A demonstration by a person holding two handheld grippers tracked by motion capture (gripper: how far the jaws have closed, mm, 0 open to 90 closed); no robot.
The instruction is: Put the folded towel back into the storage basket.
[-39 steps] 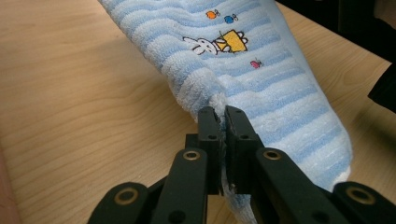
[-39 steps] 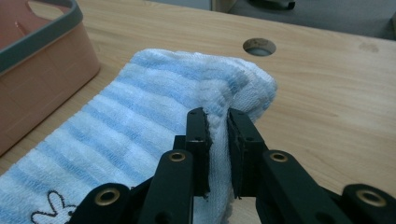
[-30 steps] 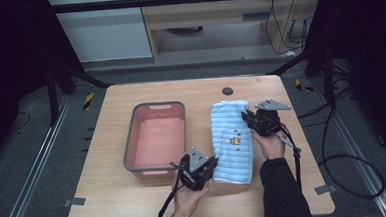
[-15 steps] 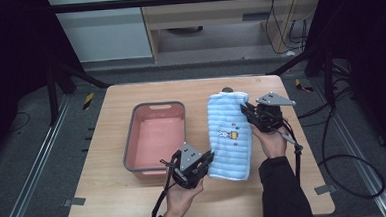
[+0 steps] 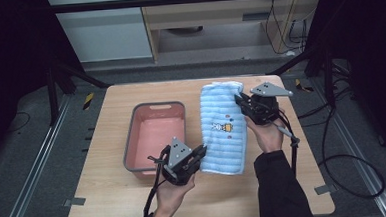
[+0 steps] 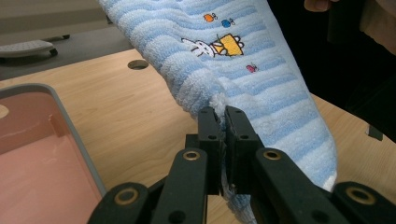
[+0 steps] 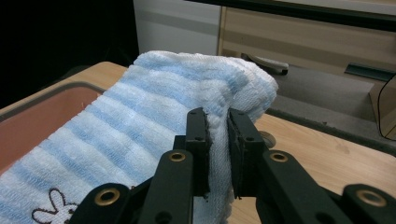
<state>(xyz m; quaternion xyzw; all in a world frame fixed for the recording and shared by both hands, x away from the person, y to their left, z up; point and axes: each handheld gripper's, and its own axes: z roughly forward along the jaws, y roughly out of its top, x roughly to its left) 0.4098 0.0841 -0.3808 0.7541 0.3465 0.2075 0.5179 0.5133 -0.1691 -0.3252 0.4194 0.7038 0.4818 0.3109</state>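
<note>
From the high view, a pale wooden worktop (image 5: 110, 193) with rounded corners carries a shallow pink tray (image 5: 155, 135) with a grey rim, rectangular and smooth like moulded plastic. Just to its right a thick terry towel (image 5: 222, 127), striped light blue and white with a small stitched picture at its middle, is stretched long between the two hands. The left tool (image 5: 199, 152) grips the towel's near left corner, beside the tray's near right corner; the hand beneath it comes up from the bottom edge, knuckles down. The right tool (image 5: 240, 100) bites the towel's right edge near the far end, the forearm in a dark sleeve (image 5: 277, 184) reaching straight forward, a grey three-cornered plate on top.

In the left gripper view, the left tool (image 6: 218, 114) has its black jaws pinched nearly together on a fluffy fold of the towel (image 6: 261, 79), which lifts off the worktop (image 6: 126, 116) and rises away. The embroidered rabbit (image 6: 198, 45) with a yellow block shows clearly. The tray (image 6: 42, 158) sits lower left.

In the right gripper view, the right tool (image 7: 216, 119) likewise clamps a doubled, looped-pile edge of the towel (image 7: 140, 112), its jaws nearly closed, the cloth bunched and rounded above them.
</note>
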